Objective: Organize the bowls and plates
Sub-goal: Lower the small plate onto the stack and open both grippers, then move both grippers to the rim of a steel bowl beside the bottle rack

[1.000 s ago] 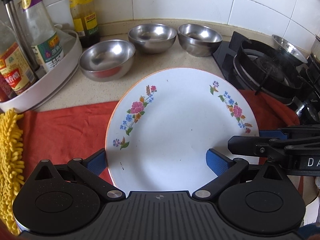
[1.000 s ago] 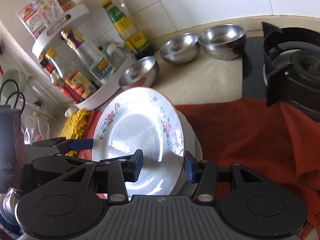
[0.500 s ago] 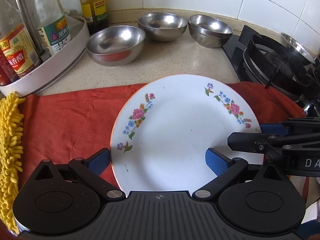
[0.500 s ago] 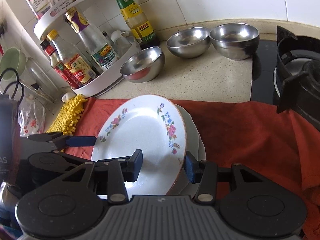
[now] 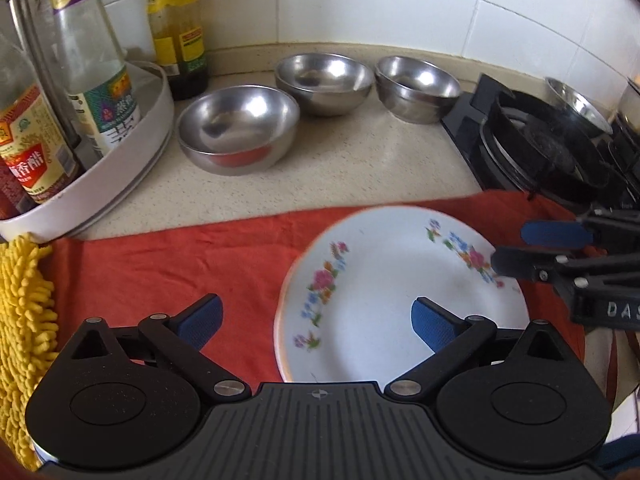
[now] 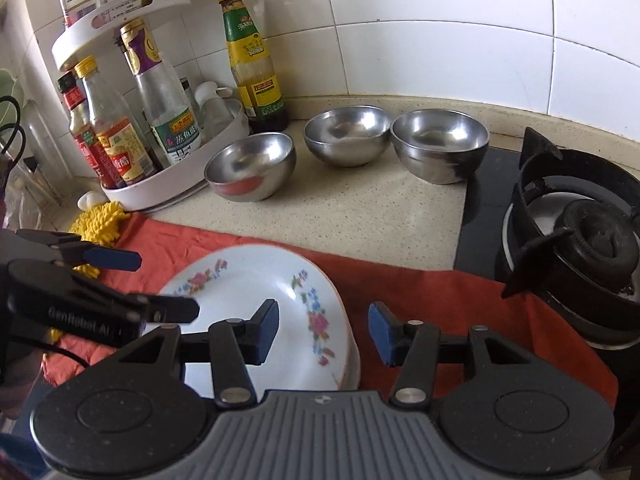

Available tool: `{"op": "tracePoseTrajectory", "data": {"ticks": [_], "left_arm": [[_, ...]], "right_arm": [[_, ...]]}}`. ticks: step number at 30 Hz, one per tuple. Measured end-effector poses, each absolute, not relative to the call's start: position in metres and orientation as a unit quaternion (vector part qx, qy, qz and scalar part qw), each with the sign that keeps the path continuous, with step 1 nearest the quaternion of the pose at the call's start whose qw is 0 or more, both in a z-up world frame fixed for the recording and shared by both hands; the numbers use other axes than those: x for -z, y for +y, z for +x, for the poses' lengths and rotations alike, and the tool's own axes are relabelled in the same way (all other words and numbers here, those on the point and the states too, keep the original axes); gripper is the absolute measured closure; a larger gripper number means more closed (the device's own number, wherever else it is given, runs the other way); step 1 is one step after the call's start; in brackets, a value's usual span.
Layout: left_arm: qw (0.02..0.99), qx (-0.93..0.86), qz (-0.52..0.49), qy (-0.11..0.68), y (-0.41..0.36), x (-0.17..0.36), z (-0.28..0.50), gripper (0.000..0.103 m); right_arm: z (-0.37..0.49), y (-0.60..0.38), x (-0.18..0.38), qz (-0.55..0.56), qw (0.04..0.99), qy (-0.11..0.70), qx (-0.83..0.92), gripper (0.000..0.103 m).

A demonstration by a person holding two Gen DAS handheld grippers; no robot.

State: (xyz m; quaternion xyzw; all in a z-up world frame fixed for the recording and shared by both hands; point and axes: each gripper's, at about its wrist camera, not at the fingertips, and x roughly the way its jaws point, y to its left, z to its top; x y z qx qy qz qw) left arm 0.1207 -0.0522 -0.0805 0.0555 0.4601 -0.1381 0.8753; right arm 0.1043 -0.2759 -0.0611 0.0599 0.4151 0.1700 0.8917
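A beige speckled counter runs under a wall of white tiles, and a red cloth covers its near part. The plate, white with flower sprays, lies on that cloth; in the right wrist view it appears to sit on top of other white plates, though the stack cannot be counted. The left gripper hangs over the cloth with its jaws spread wide, the right blue pad above the plate's face and the left pad over bare cloth beside the rim, gripping nothing. The right gripper is also spread, its jaws straddling the plate's right rim without closing on it. 3 steel bowls stand apart on the bare counter behind the cloth: bowl 1 nearest the rack, bowl 2 in the middle, bowl 3 just beside the stove. The black stove with its burner grate fills the right side. A white 2-tier rack of sauce bottles stands at the left, with a tall green-capped bottle against the tiles behind it. A yellow mop-like cloth lies at the red cloth's left edge.
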Motion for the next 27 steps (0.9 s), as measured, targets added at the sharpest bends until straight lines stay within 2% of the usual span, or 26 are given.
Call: {"op": "tracePoseTrajectory", "data": {"ticks": [11,27], "left_arm": [[0.893,0.094,0.035,0.439,-0.029,0.065,0.175,0.0],[0.897,0.042,-0.021,0.44,-0.008,0.07,0.248,0.001]], "right_arm": [[0.154,-0.249,0.043,0.073,0.897,0.393,-0.189,0.055],[0.266,-0.223,0.064,0.153,0.862,0.442,-0.195,0.055]]}}
